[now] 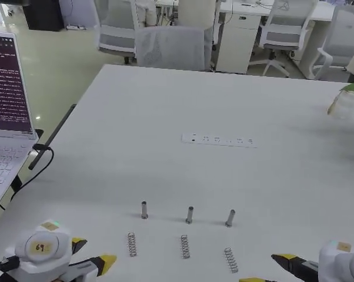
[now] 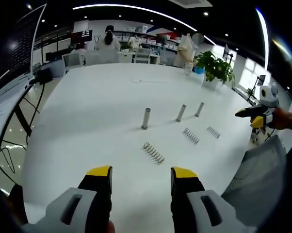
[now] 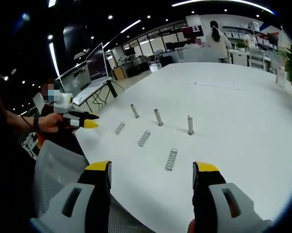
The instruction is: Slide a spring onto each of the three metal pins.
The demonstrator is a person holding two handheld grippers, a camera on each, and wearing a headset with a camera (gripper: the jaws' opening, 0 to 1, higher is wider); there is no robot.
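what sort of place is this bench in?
Most likely an open-plan office, not a workshop: grey office chairs and white desks behind the big white table, an open silver laptop at left, a white power strip.

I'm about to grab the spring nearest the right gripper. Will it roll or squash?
That spring lies on its side on the smooth white table, so a sideways nudge would probably roll it. Its thin open coils look light and may squash under a hard pinch.
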